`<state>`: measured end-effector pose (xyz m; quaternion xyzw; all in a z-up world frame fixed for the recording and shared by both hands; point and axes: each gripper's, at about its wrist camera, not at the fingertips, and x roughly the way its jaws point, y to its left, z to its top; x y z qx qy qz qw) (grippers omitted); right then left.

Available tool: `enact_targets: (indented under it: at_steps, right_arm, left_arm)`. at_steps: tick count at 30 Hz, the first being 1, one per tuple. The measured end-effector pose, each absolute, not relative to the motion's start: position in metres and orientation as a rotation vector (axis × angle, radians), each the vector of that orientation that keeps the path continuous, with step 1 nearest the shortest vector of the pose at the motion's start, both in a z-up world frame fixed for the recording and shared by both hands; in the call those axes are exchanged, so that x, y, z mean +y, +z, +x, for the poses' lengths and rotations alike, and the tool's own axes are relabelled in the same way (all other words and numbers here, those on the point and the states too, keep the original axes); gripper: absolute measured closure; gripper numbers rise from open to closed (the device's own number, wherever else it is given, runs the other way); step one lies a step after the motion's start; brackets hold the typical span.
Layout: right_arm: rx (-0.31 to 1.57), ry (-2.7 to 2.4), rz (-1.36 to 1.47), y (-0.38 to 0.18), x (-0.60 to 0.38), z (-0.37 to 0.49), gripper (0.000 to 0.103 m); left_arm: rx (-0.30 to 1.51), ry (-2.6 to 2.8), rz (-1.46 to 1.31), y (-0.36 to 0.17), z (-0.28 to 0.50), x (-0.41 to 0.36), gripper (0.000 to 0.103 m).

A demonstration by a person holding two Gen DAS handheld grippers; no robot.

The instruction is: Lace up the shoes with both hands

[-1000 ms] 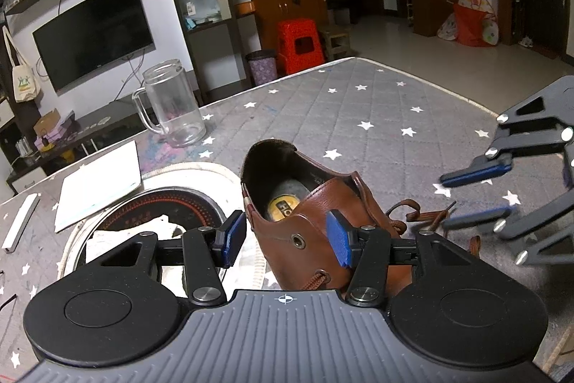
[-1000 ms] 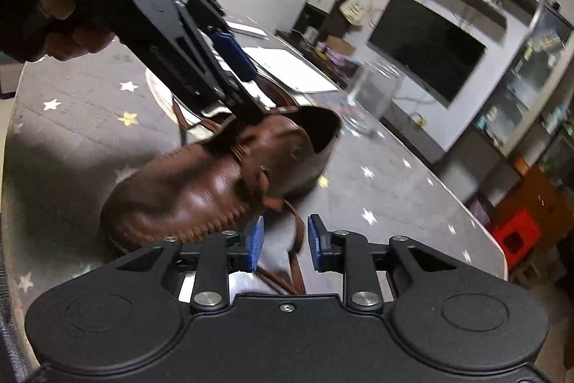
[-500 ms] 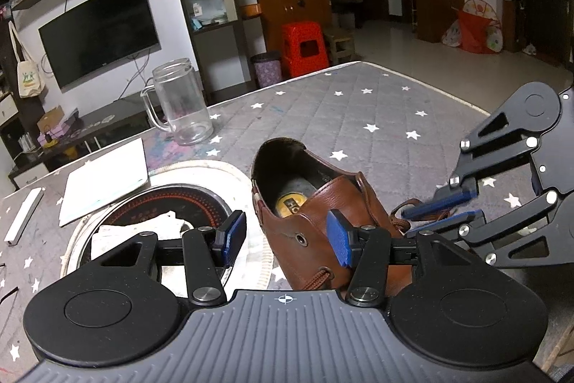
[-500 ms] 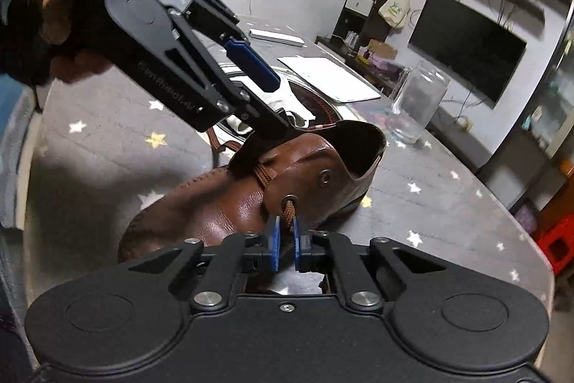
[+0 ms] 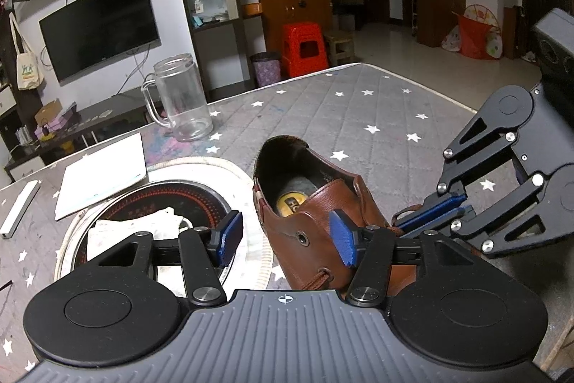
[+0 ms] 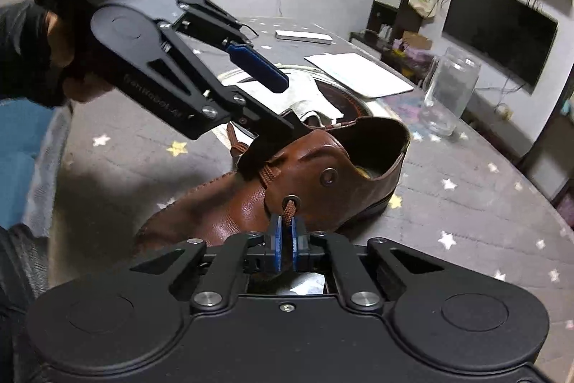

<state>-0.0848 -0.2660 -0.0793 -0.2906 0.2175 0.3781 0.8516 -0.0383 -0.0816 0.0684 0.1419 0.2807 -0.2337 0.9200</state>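
A brown leather shoe (image 5: pixel 323 203) lies on the star-patterned table cover, heel opening facing away in the left wrist view. My left gripper (image 5: pixel 287 237) is open, its fingers straddling the shoe's near eyelet flap. In the right wrist view the shoe (image 6: pixel 323 182) lies side-on, and my right gripper (image 6: pixel 285 232) is shut on the brown lace (image 6: pixel 288 210) just below the lower eyelet. The left gripper (image 6: pixel 287 106) reaches in from the upper left there, one finger resting on the shoe's top. The right gripper (image 5: pixel 427 212) shows shut at the shoe's far side.
A glass mug (image 5: pixel 183 99) stands behind the shoe. A round cooktop (image 5: pixel 150 203) set in the table holds a crumpled white cloth (image 5: pixel 136 228). White paper (image 5: pixel 104 174) and a white bar (image 5: pixel 18 207) lie at the left. The table edge (image 5: pixel 448 96) runs behind at the right.
My right gripper went from open to shut, closing on the lace right under the eyelet. The left gripper stayed open around the flap.
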Motion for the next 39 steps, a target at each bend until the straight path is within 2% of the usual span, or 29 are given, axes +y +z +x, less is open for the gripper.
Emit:
enact_targets:
  at_steps: [6, 12, 16, 19, 23, 32, 36, 39]
  right_arm:
    - [0.180, 0.515, -0.977, -0.104, -0.243, -0.130, 0.101]
    - [0.004, 0.274, -1.100, -0.098, -0.241, -0.137, 0.103]
    - [0.139, 0.382, -0.846, -0.062, -0.256, -0.131, 0.103]
    - [0.278, 0.521, -0.674, -0.055, -0.262, -0.124, 0.099]
    - [0.406, 0.624, -0.466, -0.057, -0.270, -0.105, 0.084]
    - [0.555, 0.752, -0.133, -0.068, -0.297, -0.072, 0.084]
    - [0.584, 0.804, -0.041, -0.074, -0.306, -0.067, 0.097]
    - [0.561, 0.791, -0.075, -0.071, -0.305, -0.072, 0.100]
  left_arm:
    - [0.577, -0.470, 0.295, 0.069, -0.036, -0.076, 0.046]
    - [0.569, -0.433, 0.309, 0.070, -0.042, -0.073, 0.046]
    - [0.567, -0.428, 0.307, 0.070, -0.042, -0.068, 0.047]
    - [0.563, -0.435, 0.303, 0.070, -0.042, -0.069, 0.046]
    - [0.561, -0.447, 0.290, 0.069, -0.041, -0.067, 0.046]
    - [0.570, -0.459, 0.277, 0.069, -0.039, -0.066, 0.046]
    - [0.577, -0.459, 0.273, 0.069, -0.040, -0.070, 0.045]
    - [0.580, -0.456, 0.282, 0.070, -0.039, -0.070, 0.041]
